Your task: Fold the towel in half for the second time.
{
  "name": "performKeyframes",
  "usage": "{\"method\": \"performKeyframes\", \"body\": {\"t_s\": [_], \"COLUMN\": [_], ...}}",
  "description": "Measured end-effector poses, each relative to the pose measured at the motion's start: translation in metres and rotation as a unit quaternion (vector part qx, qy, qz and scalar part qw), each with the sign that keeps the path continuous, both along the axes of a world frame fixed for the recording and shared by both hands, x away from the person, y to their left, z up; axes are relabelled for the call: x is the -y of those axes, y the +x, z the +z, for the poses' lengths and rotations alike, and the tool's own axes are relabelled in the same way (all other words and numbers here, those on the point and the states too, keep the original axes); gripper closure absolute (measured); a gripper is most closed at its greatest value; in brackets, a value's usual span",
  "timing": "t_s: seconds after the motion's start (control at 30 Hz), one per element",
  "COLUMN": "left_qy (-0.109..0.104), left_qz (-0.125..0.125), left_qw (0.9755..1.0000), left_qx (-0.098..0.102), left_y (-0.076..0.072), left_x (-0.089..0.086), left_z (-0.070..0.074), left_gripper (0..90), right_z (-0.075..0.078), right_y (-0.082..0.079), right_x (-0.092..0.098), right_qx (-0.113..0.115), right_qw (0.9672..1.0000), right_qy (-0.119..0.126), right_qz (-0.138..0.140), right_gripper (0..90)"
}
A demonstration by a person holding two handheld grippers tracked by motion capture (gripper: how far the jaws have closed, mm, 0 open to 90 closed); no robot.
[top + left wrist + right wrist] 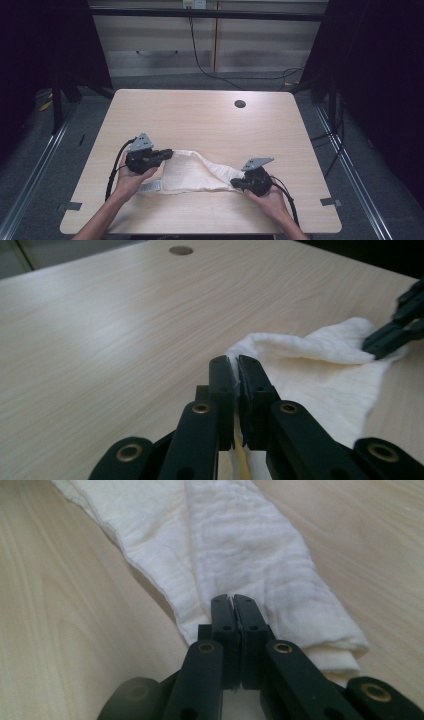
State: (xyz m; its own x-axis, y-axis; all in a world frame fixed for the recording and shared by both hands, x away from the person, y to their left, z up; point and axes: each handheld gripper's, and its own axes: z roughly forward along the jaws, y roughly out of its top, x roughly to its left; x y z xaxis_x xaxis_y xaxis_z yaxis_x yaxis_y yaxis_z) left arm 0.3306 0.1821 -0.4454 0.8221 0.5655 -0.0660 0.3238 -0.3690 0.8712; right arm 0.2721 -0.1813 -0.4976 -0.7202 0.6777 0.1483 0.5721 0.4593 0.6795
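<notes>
- One white cloth [192, 172] lies on the desk, with one small label at its near edge.
- One wooden desk [200, 115], with one round cable hole [240, 104].
- Two black tongs: left tongs [167, 153] and right tongs [235, 183].
- Two hands, one behind each.

Left hand-held gripper [236, 362], jaws clamped on an edge of the white cloth [320, 375]; right hand-held gripper [395, 332] pinches its far corner, on the counter [100, 330].

left tool [167, 153] clamped, right tool [236, 183] clamped
</notes>
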Motion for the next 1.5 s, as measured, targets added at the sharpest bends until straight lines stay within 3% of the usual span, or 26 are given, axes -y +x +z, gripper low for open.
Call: {"method": "performKeyframes", "body": {"t_s": [0.1, 0.2, 0.3, 0.4, 0.6, 0.67, 0.83, 0.97, 1.1, 1.2, 1.33, 1.5], "left_qy": [0.001, 0.023, 0.035, 0.061, 0.075, 0.09, 0.098, 0.118, 0.121, 0.122, 0.119, 0.122], "left_qz": [-0.026, -0.056, -0.076, -0.099, -0.136, -0.143, -0.158, -0.174, -0.168, -0.163, -0.16, -0.146], "left_qw": [0.9996, 0.9979, 0.9963, 0.9932, 0.9876, 0.9853, 0.9818, 0.977, 0.9777, 0.9785, 0.9792, 0.9812], "left_qx": [0.013, 0.023, 0.021, 0.004, -0.023, -0.026, -0.038, -0.038, -0.035, -0.033, -0.037, -0.031], "left_y": [-0.013, -0.03, -0.046, -0.06, -0.071, -0.073, -0.08, -0.083, -0.084, -0.084, -0.082, -0.078], "left_x": [0.009, 0.015, 0.015, 0.013, 0.014, 0.016, 0.016, 0.019, 0.02, 0.02, 0.021, 0.022], "left_z": [0.006, 0.006, 0.0, -0.013, -0.031, -0.035, -0.044, -0.051, -0.051, -0.052, -0.052, -0.053], "left_gripper": [85.8, 85.8, 85.8, 85.8, 85.8, 85.8, 85.7, 85.7, 86.1, 86.3, 86.4, 86.4], "right_z": [0.0, 0.0, 0.0, 0.0, -0.001, 0.0, 0.0, 0.0, 0.001, 0.003, 0.006, 0.0], "right_y": [0.003, 0.002, -0.001, -0.003, -0.005, -0.005, -0.005, -0.006, -0.01, -0.015, -0.027, -0.036], "right_x": [0.004, 0.006, 0.008, 0.013, 0.019, 0.019, 0.022, 0.027, 0.035, 0.046, 0.064, 0.07], "right_qx": [0.004, 0.013, 0.017, 0.022, 0.025, 0.026, 0.029, 0.03, 0.033, 0.039, 0.036, 0.044], "right_qw": [0.9998, 0.9995, 0.9991, 0.9988, 0.9982, 0.9981, 0.9976, 0.9971, 0.9962, 0.994, 0.9917, 0.9923], "right_qy": [-0.004, -0.011, -0.018, -0.018, -0.015, -0.017, -0.021, -0.023, -0.028, -0.045, -0.042, -0.023], "right_qz": [-0.016, -0.026, -0.035, -0.04, -0.052, -0.053, -0.06, -0.066, -0.075, -0.091, -0.116, -0.114], "right_gripper": [89.0, 89.1, 89.1, 89.0, 89.0, 89.0, 88.9, 88.9, 88.9, 89.0, 89.0, 89.0]}}
